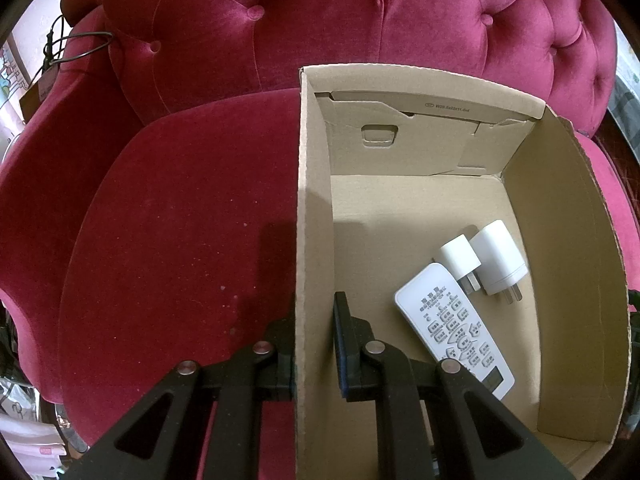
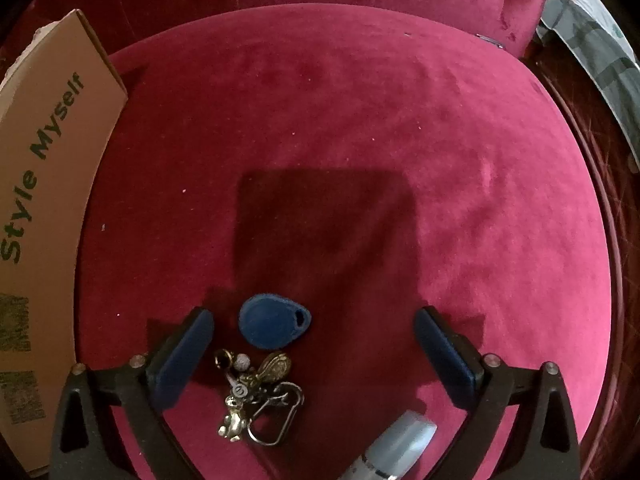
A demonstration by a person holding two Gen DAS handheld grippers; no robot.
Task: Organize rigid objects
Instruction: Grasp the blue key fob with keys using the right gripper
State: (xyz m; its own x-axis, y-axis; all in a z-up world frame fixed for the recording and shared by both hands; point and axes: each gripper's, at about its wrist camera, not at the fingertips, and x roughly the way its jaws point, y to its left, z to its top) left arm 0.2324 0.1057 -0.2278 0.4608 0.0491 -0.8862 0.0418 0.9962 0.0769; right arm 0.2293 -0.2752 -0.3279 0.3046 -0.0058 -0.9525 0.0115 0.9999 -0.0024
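Note:
My left gripper (image 1: 314, 320) is shut on the left wall of an open cardboard box (image 1: 314, 208), one finger outside and one inside. On the box floor lie a white remote control (image 1: 454, 328) and two white plug adapters (image 1: 482, 262). My right gripper (image 2: 314, 332) hangs open just above the red seat cushion. A blue teardrop key fob (image 2: 272, 322) lies between its fingers, close to the left fingertip (image 2: 196, 328). A bunch of brass keys and charms (image 2: 256, 392) on a ring lies just nearer the camera. A clear-capped tube (image 2: 400, 444) lies at the bottom edge.
Everything rests on a red velvet tufted sofa (image 1: 180, 248). The box's printed outer side (image 2: 44, 184) borders the left of the right wrist view. The cushion's rounded edge (image 2: 592, 216) drops off to the right, with dark flooring and clutter beyond.

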